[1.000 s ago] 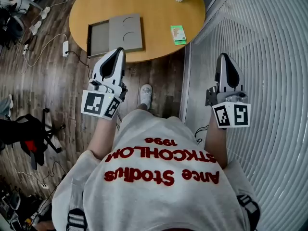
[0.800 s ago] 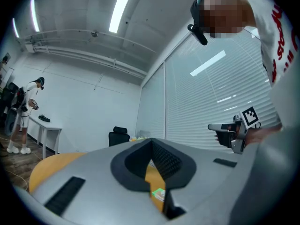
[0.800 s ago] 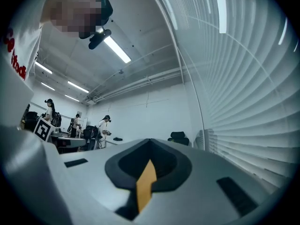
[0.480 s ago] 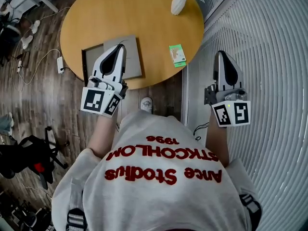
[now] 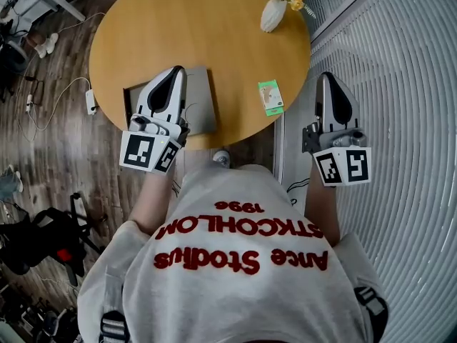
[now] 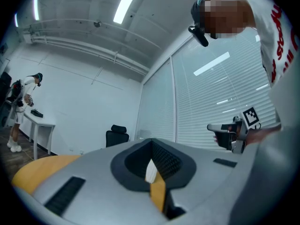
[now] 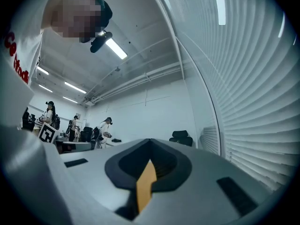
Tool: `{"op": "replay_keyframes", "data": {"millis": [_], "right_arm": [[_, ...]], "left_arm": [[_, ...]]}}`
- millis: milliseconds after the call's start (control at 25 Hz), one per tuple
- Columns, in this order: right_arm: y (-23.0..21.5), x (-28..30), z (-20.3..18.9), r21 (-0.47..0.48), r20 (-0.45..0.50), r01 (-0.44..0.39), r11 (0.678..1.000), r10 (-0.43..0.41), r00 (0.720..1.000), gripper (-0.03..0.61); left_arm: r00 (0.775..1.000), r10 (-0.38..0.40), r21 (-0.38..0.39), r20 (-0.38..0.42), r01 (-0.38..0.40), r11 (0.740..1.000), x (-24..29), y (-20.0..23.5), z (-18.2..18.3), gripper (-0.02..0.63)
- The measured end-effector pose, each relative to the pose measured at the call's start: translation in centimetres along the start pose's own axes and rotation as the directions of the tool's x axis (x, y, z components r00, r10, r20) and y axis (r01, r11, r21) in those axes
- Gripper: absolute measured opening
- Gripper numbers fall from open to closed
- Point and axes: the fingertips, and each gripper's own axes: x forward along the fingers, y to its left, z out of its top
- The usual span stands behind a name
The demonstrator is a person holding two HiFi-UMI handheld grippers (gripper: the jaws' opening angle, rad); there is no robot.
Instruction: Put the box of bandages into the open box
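Observation:
In the head view a small green box of bandages (image 5: 270, 97) lies flat near the near right edge of the round wooden table (image 5: 143, 27). To its left lies a flat grey open box (image 5: 201, 104); my left gripper (image 5: 173, 73) hangs over it, hiding its middle. The left jaws meet at a point with nothing in them. My right gripper (image 5: 329, 79) is held off the table's right edge, over the ribbed floor, to the right of the bandage box, shut and empty. Both gripper views look up over closed jaws at the room, from the left gripper (image 6: 152, 168) and the right gripper (image 7: 147, 171).
A white vase with flowers (image 5: 274, 11) stands at the table's far right edge. Cables and a power strip (image 5: 91, 101) lie on the wooden floor to the left. A dark chair base (image 5: 39, 238) stands at the lower left. People stand far off in the room.
The person has stepped up to the table. Both grippers have travelled forward: the left one now hangs over the open box, and the right one is level with the bandage box.

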Motion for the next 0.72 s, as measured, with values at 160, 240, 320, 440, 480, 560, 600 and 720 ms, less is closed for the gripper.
{"op": "replay_keyframes", "data": {"millis": [160, 240, 320, 440, 480, 560, 600, 720], "right_arm": [[0.2, 0.7, -0.4, 0.015, -0.013, -0.023, 1.000, 0.023, 1.000, 0.002], [0.3, 0.9, -0.4, 0.018, -0.013, -0.039, 0.999, 0.039, 0.999, 0.002], [0.3, 1.3, 0.0, 0.021, -0.009, -0.057, 0.998, 0.057, 0.998, 0.002], [0.4, 1.6, 0.8, 0.016, -0.007, -0.083, 0.996, 0.083, 0.997, 0.002], [0.4, 1.7, 1.0, 0.014, -0.005, -0.090, 0.996, 0.090, 0.996, 0.002], [0.3, 1.8, 1.2, 0.013, 0.000, -0.098, 0.995, 0.098, 0.995, 0.002], [0.3, 1.8, 1.2, 0.017, 0.000, -0.099, 0.995, 0.099, 0.995, 0.002], [0.2, 1.9, 1.1, 0.032, -0.003, -0.102, 0.994, 0.102, 0.995, 0.002]], "left_arm": [[1.000, 0.024, -0.015, -0.004, -0.024, 1.000, -0.3, 0.2, -0.2, 0.000], [0.999, 0.037, -0.009, 0.001, -0.037, 0.999, -0.6, 0.0, 0.1, 0.000], [0.999, 0.053, -0.007, 0.008, -0.053, 0.999, -0.7, -0.1, 0.6, 0.000], [0.997, 0.072, -0.010, 0.011, -0.072, 0.997, -1.0, -0.5, 1.1, 0.000], [0.997, 0.077, -0.007, 0.014, -0.077, 0.997, -1.1, -0.7, 1.2, 0.000], [0.996, 0.085, 0.001, 0.019, -0.085, 0.996, -1.2, -0.9, 1.4, 0.000], [0.996, 0.088, 0.001, 0.018, -0.088, 0.996, -1.3, -0.9, 1.4, 0.000], [0.996, 0.093, -0.002, 0.008, -0.093, 0.996, -1.4, -1.2, 1.1, 0.000]]}}
